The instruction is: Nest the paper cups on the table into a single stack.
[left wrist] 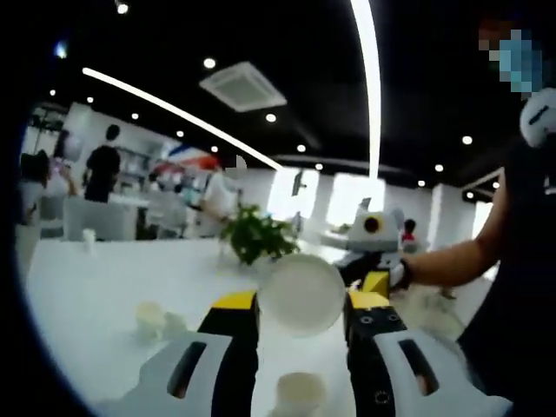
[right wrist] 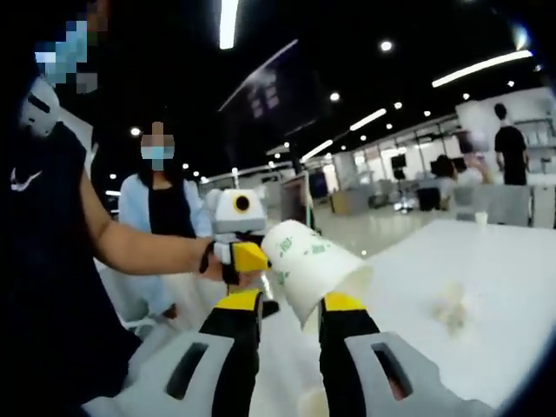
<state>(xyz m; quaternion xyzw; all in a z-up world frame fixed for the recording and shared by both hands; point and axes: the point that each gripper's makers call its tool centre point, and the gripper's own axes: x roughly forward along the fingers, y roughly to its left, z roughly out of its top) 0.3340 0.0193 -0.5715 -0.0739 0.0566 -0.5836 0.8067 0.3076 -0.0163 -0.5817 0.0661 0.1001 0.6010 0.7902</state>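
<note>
**A:** Left tool [left wrist: 302,306]?

**B:** Closed in on a white paper cup with green print [left wrist: 302,294], one yellow-and-black jaw snug against each side. Round white end of the cup turned straight toward the left gripper view.

**A:** Same cup in the right gripper view?

**B:** Yes. Lies tilted there, narrow base up and to the left, wide mouth down and to the right. Touches the left tool's yellow jaw at the base end, with the other jaw hidden behind the cup.

**A:** And the right tool [right wrist: 291,302]?

**B:** Jaws parted, with the mouth end of the cup just above the yellow tips. Cannot tell whether gripping or merely close, since the cup itself covers any contact.

**A:** Resting on anything?

**B:** No, up in the air above the white tabletop [right wrist: 486,287], between the two tools set facing each other.

**A:** Other cups?

**B:** Small white paper cup [left wrist: 149,317] standing on the tabletop left of the left tool's jaws, with something pale and blurred just beside it. Second white cup [left wrist: 300,393] low between those jaws, mouth up, well under the held one. In the right gripper view, a pale cluster [right wrist: 452,308] on the tabletop, too soft to count.

**A:** Surroundings?

**B:** Leafy green plant [left wrist: 256,234] at the far side of the tabletop. Bare forearm [right wrist: 139,248] reaching to the left tool. Person in a light blue top [right wrist: 161,204] standing behind that forearm. Far off, a person in a black top [left wrist: 104,165], upright.
</note>
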